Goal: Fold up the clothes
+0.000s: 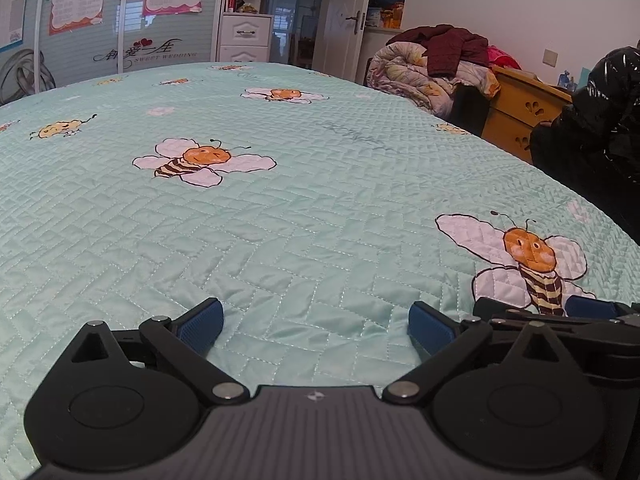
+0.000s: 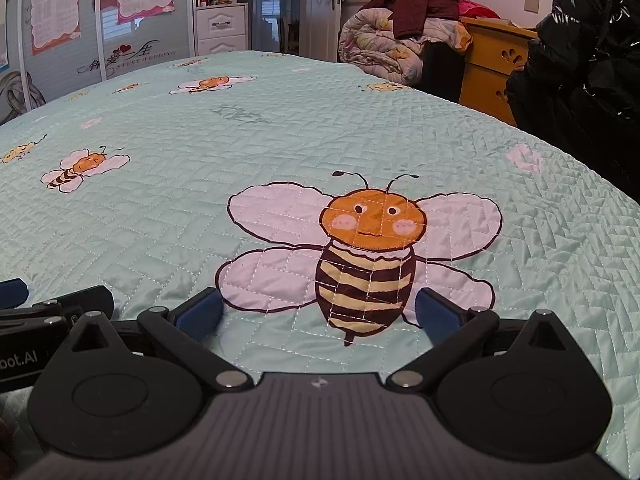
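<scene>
Left wrist view: my left gripper (image 1: 316,322) sits low over a bed, its two blue-padded fingers (image 1: 200,326) spread wide with nothing between them but bare cover. The bed cover (image 1: 280,208) is pale mint green, quilted, printed with cartoon bees. One bee (image 1: 532,264) lies just right of the gripper, and part of my right gripper (image 1: 560,312) shows at the right edge, over the lower end of that bee. A second bee (image 1: 200,160) lies further up the bed. Beyond the bed's far right corner, a rolled duvet (image 1: 416,76) rests beside a yellow wooden dresser (image 1: 520,112), with a dark red jacket (image 1: 452,48) heaped on top of it. A shiny black puffer jacket (image 1: 596,116) stands at the right edge of the bed. No garment lies on the cover within this view.

Right wrist view: my right gripper (image 2: 318,314) is also released, fingers (image 2: 438,316) wide apart, resting low over the same bed cover (image 2: 160,220). The large bee (image 2: 368,264) lies directly ahead, its striped tail between the fingers. My left gripper (image 2: 44,308) shows at the left edge. The black puffer jacket (image 2: 584,64) rises past the bed's right edge, near the dresser (image 2: 496,56); the red jacket (image 2: 424,8) rests on the duvet (image 2: 384,48) behind.
</scene>
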`<state>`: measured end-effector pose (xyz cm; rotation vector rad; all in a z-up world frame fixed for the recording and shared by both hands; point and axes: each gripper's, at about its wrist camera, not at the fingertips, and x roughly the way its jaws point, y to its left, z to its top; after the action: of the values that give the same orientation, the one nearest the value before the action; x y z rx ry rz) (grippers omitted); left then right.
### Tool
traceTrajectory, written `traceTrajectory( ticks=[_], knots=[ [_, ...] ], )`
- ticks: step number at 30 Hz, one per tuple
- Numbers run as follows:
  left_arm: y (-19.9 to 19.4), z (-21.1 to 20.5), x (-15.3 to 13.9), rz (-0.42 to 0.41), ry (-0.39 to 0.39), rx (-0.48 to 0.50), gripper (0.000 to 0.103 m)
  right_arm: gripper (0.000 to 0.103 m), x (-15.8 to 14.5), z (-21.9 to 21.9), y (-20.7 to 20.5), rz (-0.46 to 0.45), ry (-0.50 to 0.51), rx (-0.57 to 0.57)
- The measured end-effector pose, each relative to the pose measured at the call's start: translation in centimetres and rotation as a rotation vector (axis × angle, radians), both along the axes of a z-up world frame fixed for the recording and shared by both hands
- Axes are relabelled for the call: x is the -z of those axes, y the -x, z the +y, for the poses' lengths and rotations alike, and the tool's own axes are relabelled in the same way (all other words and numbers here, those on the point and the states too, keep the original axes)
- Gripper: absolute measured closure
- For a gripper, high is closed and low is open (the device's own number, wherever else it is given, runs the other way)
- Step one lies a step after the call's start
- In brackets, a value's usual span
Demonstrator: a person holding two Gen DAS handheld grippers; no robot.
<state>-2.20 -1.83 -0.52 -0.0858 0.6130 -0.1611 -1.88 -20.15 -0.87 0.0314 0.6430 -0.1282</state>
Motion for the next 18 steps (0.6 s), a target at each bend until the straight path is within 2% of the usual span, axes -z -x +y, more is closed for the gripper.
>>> traceTrajectory(
  ticks=[18],
  knots=[
    [-0.28,0.11,0.09,0.002,0.006,0.003,0.0,0.001,0.19,0.04,0.01,-0.002,-0.002,0.006]
  ],
)
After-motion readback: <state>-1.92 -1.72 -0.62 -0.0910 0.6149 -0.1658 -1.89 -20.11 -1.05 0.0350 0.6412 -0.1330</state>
